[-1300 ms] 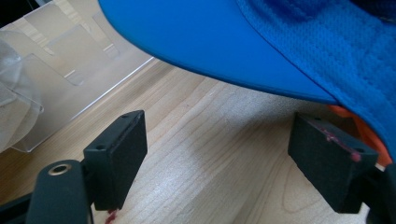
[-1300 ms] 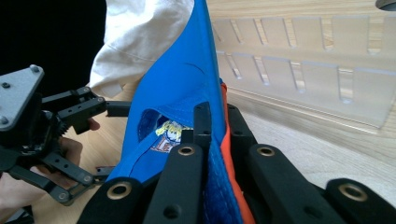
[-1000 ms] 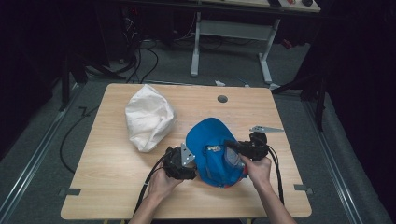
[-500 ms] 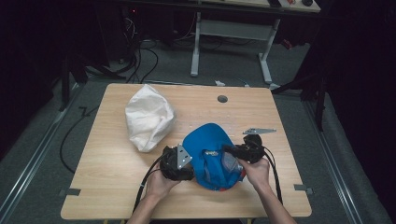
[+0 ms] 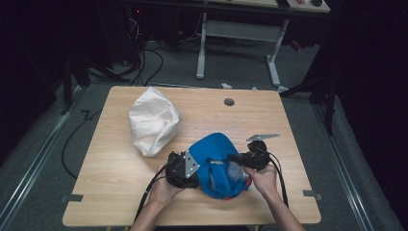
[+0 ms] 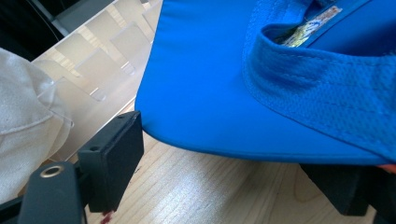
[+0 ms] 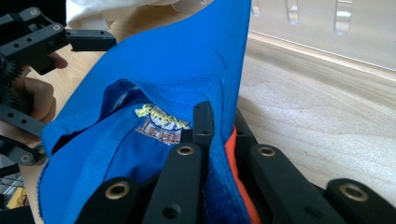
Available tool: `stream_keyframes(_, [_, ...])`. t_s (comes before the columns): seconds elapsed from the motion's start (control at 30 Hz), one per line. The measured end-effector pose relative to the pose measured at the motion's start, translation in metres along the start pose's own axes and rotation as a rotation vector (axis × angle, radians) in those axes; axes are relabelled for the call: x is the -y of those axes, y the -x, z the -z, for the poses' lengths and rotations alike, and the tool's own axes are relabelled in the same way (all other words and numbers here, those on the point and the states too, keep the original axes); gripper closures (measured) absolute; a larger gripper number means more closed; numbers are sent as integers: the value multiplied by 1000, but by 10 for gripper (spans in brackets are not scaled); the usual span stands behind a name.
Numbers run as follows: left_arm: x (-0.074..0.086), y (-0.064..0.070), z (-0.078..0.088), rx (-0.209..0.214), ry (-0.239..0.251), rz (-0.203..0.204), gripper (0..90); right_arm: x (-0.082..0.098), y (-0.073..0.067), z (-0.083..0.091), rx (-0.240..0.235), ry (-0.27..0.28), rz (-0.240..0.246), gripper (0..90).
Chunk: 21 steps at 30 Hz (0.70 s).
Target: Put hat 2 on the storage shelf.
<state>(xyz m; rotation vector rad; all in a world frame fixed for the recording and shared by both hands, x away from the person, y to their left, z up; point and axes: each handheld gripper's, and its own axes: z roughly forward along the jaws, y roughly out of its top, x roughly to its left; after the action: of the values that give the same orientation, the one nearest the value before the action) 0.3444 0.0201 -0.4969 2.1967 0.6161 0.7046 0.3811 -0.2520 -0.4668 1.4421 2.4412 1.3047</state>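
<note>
Blue fabric takes up the near middle of the bench (image 5: 120, 192): a cap (image 5: 216, 161) lying between my two hands, turned so its inside and a sewn label (image 7: 161, 122) face the right gripper view. My right gripper (image 5: 236, 158) comes in from the right and is clamped on the cap's edge; in its own view the two black jaws stand together with the blue cloth and a strip of orange lining (image 7: 238, 182) pinched between them. My left gripper (image 5: 185, 169) sits at the cap's left side, its grey plate just against the blue cloth. In the left gripper view the jaws stand apart: one pad (image 6: 114, 156) is at the left, clear of the cloth, the other low at the right under the cap's brim, and the brim's curved edge runs across the gap above the wood. I cannot tell whether that right pad touches the brim. A white bag (image 5: 153, 120) lies farther back and to the left, near the cap but apart from it. A small grey metal piece (image 5: 263, 137) lies on the bench just beyond my right gripper, and a dark round hole (image 5: 229, 102) sits in the far part of the benchtop.
</note>
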Motion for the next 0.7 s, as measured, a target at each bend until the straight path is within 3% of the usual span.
stream_keyframes(0.37, [1, 0, 3, -13, -22, -31, 327, 0, 4, -1, -85, -30, -22, 858])
stream_keyframes(0.7, [-3, -4, 9, -47, -32, -40, 493, 0, 2, -4, -104, -27, -13, 854])
